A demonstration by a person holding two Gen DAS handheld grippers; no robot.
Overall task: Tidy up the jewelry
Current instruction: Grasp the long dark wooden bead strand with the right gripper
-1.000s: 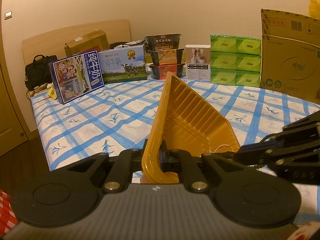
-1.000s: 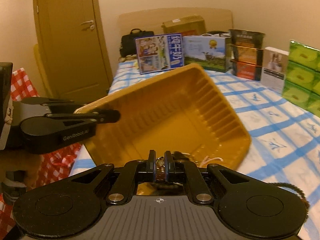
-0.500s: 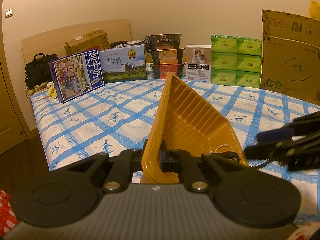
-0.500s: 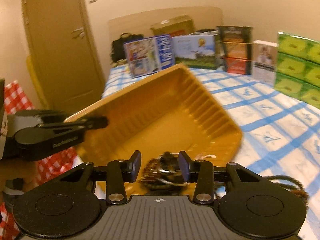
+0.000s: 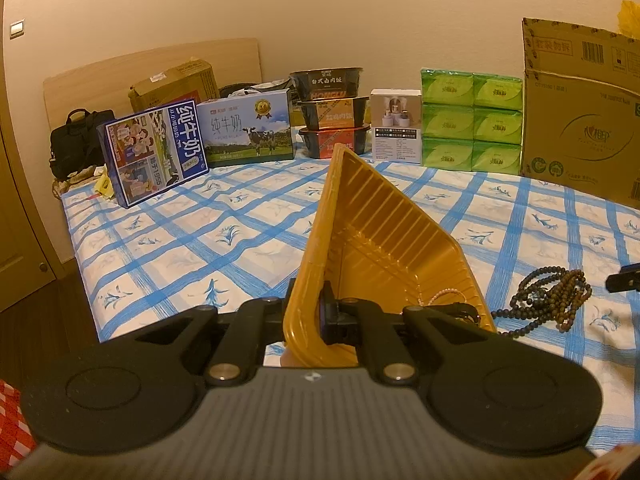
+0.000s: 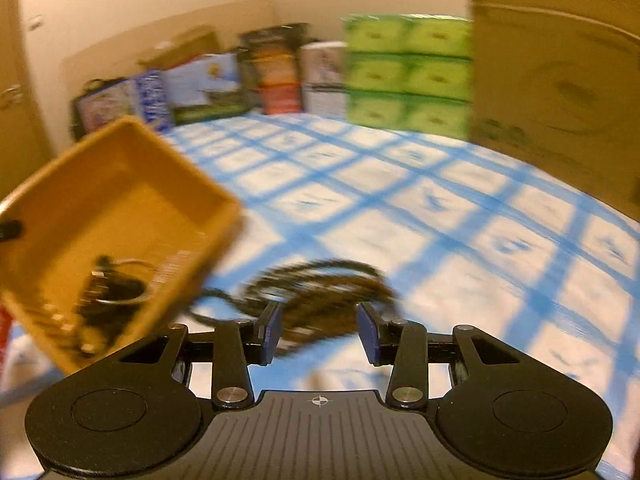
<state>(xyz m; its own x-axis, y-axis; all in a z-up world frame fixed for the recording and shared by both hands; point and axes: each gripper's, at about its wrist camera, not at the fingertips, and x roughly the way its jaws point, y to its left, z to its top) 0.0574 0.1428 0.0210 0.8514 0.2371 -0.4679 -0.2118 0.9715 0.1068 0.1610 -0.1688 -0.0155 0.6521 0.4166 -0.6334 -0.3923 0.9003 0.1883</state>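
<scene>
one bed point(image 5: 248, 236) under a blue-and-white checked sheet carries everything; along its far edge, by the wall, stand one large cardboard carton point(image 5: 580, 120) at the right corner, six green tissue packs point(image 5: 472, 120) stacked in two columns of three, two milk boxes point(image 5: 248, 128) left of centre, three stacked food bowls point(image 5: 332, 112), one small white box point(image 5: 396, 128), and a second, smaller brown carton point(image 5: 172, 84) behind the milk boxes; one black bag point(image 5: 76, 140) sits at the far left corner; one yellow plastic tray point(image 5: 380, 248) is tilted up steeply near the bed's near edge, its near rim pinched between the closed jaws of the left gripper point(image 5: 320, 316); in its low corner lie one pale bead strand point(image 5: 440, 296) and some dark jewelry whose count cannot be told; in the right wrist view, which is blurred, the tray point(image 6: 120, 216) shows a dark tangle with a ring-like loop inside; one pile of dark and brown bead strings point(image 5: 552, 296) lies on the sheet just right of the tray, apart from it, the strings too tangled to count; the right gripper point(image 6: 318, 332) stands wide apart and empty, just above the near side of the bead pile point(image 6: 320, 292), not gripping it.
</scene>
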